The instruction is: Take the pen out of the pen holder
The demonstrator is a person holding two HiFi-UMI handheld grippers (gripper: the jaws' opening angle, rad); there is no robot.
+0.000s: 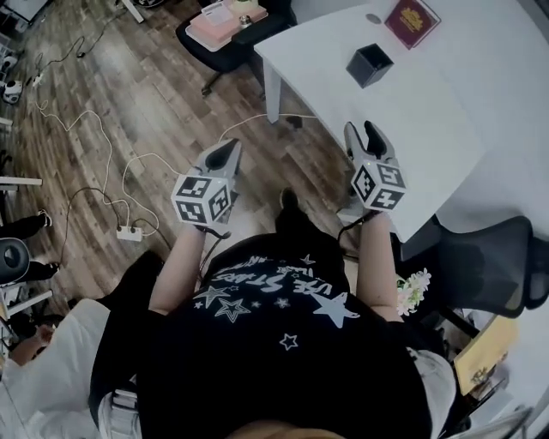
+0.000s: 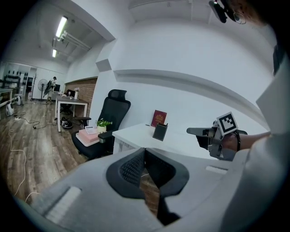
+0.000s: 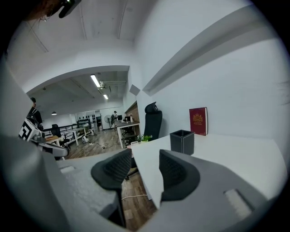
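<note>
Closest in, the grey left gripper (image 1: 228, 150) hangs over the wooden floor (image 1: 129, 94), jaws pressed together and empty, while the grey right gripper (image 1: 361, 130), spread and empty, sits at the white table's (image 1: 446, 129) near edge, and the black square pen holder (image 1: 369, 64) stands upright straight ahead of it, no pen discernible.

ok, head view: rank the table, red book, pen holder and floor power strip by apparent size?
1. White table, by far the largest.
2. Red book and black pen holder: they look about alike, so no ranking between them.
3. Power strip, smallest.
</note>
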